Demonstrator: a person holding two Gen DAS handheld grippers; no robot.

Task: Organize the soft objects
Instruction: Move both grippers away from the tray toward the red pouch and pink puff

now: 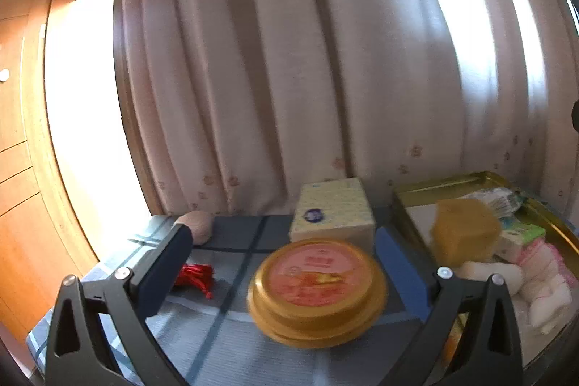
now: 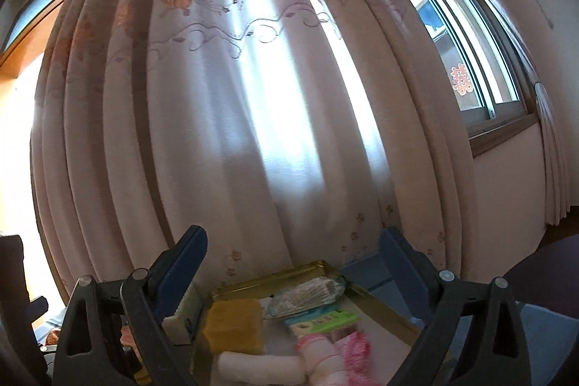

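Observation:
In the left wrist view my left gripper (image 1: pixel 286 241) is open over a blue checked cloth (image 1: pixel 231 241). A round gold tin with an orange lid (image 1: pixel 318 288) sits between its fingers, and neither pad touches it. A beige soft lump (image 1: pixel 197 225) lies by the left fingertip. A gold tray (image 1: pixel 416 198) at the right holds a yellow sponge (image 1: pixel 465 230), a white roll (image 1: pixel 488 272) and a pink-and-white plush (image 1: pixel 546 277). My right gripper (image 2: pixel 293 259) is open and empty above that tray (image 2: pixel 289 274), over the sponge (image 2: pixel 235 324), white roll (image 2: pixel 260 364) and pink cloth (image 2: pixel 325 350).
A pale tissue box (image 1: pixel 333 212) stands behind the tin. A red tassel (image 1: pixel 195 277) lies near the left finger. Also in the tray are a clear plastic pack (image 2: pixel 307 295) and a green packet (image 2: pixel 322 319). A long curtain (image 2: pixel 253 132) hangs close behind the table, and a window (image 2: pixel 452 42) is at the right.

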